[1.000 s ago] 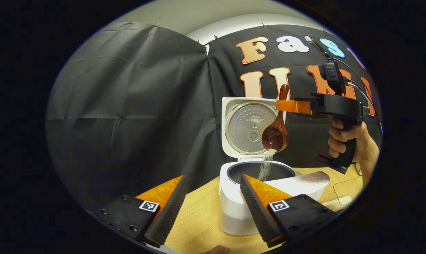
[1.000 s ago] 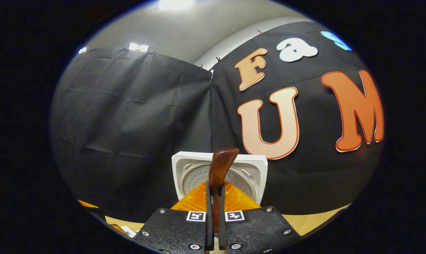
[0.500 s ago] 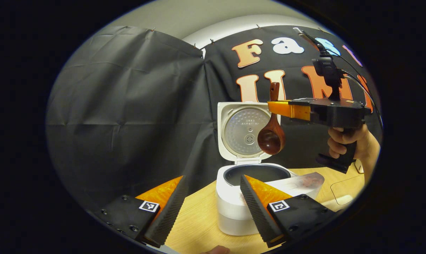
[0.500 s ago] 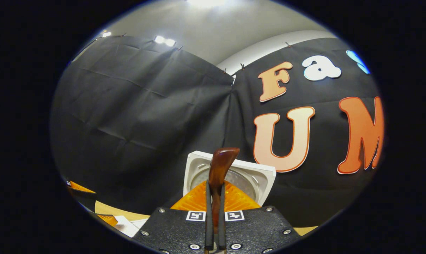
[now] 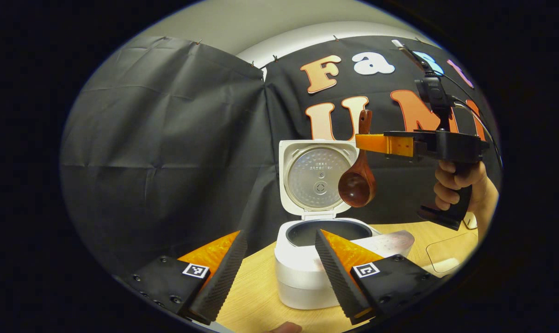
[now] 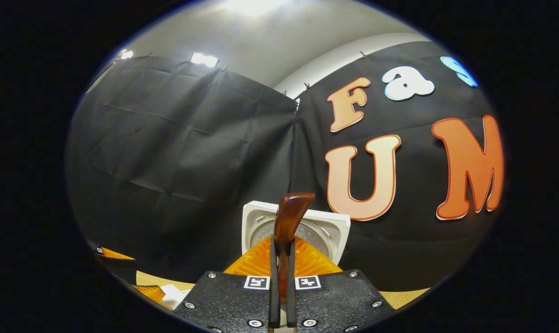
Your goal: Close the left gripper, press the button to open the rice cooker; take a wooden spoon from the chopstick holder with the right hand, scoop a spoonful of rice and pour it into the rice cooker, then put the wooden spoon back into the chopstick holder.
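The white rice cooker (image 5: 302, 273) stands on the table with its lid (image 5: 316, 178) raised and its dark inner pot (image 5: 330, 230) exposed. My right gripper (image 5: 363, 141), held by a hand, hangs above the pot's right side. It is shut on the handle of the brown wooden spoon (image 5: 357, 187), whose bowl hangs down, empty, in front of the lid. In the right gripper view the spoon handle (image 6: 290, 215) sticks up between the right gripper's (image 6: 282, 243) fingers, with the lid (image 6: 340, 226) behind. My left gripper (image 5: 279, 236) is open, low before the cooker.
A wooden table (image 5: 256, 296) carries the cooker. A pale flat item with reddish print (image 5: 390, 240) lies just right of the pot, and a clear tray (image 5: 446, 247) sits farther right. The left gripper (image 6: 117, 261) is at the lower left of the right gripper view.
A second ago rice streamed from the spoon into the pot; the stream has stopped and the spoon is empty. The right gripper has levelled and lifted the spoon slightly.
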`<act>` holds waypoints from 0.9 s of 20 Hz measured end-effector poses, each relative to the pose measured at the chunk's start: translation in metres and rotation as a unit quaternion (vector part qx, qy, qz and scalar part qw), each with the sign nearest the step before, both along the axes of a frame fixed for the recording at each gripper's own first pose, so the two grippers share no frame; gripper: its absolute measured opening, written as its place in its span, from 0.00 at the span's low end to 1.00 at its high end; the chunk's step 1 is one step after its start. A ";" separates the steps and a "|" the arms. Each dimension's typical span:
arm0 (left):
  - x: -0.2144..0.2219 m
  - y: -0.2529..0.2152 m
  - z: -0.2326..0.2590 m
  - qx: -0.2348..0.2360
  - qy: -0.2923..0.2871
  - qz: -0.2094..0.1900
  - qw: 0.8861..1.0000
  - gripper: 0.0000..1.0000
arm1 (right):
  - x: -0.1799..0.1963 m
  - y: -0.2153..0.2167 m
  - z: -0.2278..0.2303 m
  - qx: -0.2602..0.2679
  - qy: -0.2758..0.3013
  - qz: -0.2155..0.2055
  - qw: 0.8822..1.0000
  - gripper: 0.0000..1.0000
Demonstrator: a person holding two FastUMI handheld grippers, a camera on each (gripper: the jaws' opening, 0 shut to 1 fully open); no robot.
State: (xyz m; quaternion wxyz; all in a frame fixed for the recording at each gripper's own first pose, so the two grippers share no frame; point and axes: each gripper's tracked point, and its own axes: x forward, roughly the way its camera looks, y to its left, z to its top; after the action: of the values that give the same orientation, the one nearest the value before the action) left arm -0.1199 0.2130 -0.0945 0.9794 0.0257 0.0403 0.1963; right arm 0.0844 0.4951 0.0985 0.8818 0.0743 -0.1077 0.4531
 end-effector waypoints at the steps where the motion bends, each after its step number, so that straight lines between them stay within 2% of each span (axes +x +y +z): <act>1: -0.001 -0.001 0.001 0.000 0.000 -0.001 1.000 0.97 | 0.004 -0.008 -0.002 0.004 0.014 -0.009 1.000 0.05; 2: -0.001 -0.003 0.000 0.000 0.000 -0.002 1.000 0.97 | 0.006 -0.017 -0.003 0.007 0.023 -0.019 1.000 0.01; 3: -0.002 -0.006 -0.001 0.001 0.002 -0.003 1.000 0.97 | 0.007 -0.028 -0.002 0.011 0.028 -0.028 0.999 0.06; 14: 0.010 -0.022 0.000 -0.003 -0.001 -0.017 1.000 0.97 | -0.002 -0.132 0.006 0.052 0.089 -0.073 0.992 0.06; 18: 0.017 -0.036 0.002 -0.005 -0.004 -0.031 1.000 0.97 | 0.002 -0.181 0.001 0.061 0.099 -0.111 0.987 0.06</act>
State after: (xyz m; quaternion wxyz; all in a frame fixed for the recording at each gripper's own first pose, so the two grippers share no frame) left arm -0.1028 0.1769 -0.0924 0.9852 0.0217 0.0368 0.1660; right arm 0.0860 0.3140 0.0999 0.9266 0.1604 -0.0550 0.3355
